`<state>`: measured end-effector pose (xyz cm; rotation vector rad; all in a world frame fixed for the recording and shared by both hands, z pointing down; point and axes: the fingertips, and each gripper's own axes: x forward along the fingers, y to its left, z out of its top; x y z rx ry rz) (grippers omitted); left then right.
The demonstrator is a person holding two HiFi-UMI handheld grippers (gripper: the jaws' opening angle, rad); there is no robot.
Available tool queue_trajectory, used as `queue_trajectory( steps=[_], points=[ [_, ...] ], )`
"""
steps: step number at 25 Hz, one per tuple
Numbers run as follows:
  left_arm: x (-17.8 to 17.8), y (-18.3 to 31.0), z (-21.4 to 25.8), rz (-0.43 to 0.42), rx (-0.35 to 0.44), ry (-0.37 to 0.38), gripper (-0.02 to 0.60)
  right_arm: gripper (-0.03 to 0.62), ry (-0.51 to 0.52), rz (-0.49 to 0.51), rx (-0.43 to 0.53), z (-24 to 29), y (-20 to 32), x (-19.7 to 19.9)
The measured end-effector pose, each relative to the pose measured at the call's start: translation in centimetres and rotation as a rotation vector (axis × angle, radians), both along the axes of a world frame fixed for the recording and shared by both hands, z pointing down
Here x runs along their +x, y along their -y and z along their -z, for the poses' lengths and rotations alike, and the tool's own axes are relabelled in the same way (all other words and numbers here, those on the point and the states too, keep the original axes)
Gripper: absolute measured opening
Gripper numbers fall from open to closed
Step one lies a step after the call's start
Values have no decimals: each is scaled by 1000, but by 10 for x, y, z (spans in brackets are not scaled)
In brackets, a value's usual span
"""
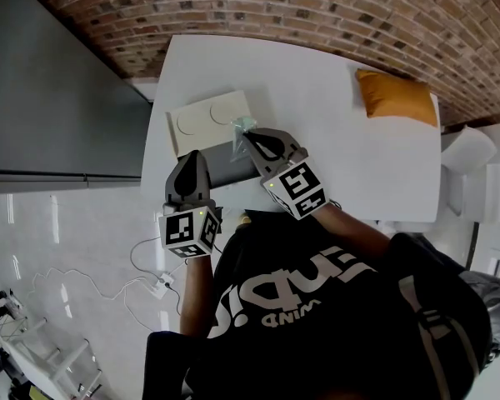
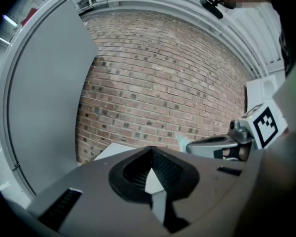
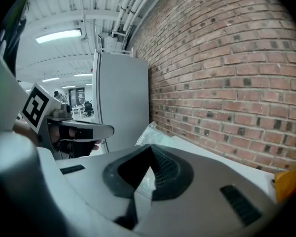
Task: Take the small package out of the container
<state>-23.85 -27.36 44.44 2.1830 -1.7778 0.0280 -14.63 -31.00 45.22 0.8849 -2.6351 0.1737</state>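
Note:
A small clear plastic package (image 1: 243, 124) hangs above the white table (image 1: 333, 140), pinched at the tip of my right gripper (image 1: 247, 134), which is shut on it. In the right gripper view the crinkled package (image 3: 152, 132) sticks out past the closed tips of that gripper (image 3: 149, 147). Just below it sits the grey container (image 1: 227, 167), and its cream lid (image 1: 210, 120) lies flat behind it. My left gripper (image 1: 193, 154) is at the container's left side with its jaws together and nothing showing between them (image 2: 150, 150). From the left gripper view, the right gripper (image 2: 212, 145) and the package (image 2: 181, 141) appear at the right.
An orange cushion-like thing (image 1: 397, 97) lies at the table's far right corner. A brick wall (image 1: 317, 7) runs behind the table, and a tall grey cabinet (image 1: 58, 82) stands to the left. A white chair (image 1: 467, 148) is at the right, cables (image 1: 150, 282) on the floor.

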Motion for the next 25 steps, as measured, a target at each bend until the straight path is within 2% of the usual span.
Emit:
queue_trajectory(
  steps=[10, 25],
  points=[
    [-20, -7, 3, 28, 27, 35, 6, -2, 155, -88, 88, 22, 12, 29],
    [-36, -20, -6, 82, 14, 26, 6, -2, 182, -156, 79, 11, 14, 56]
  ],
)
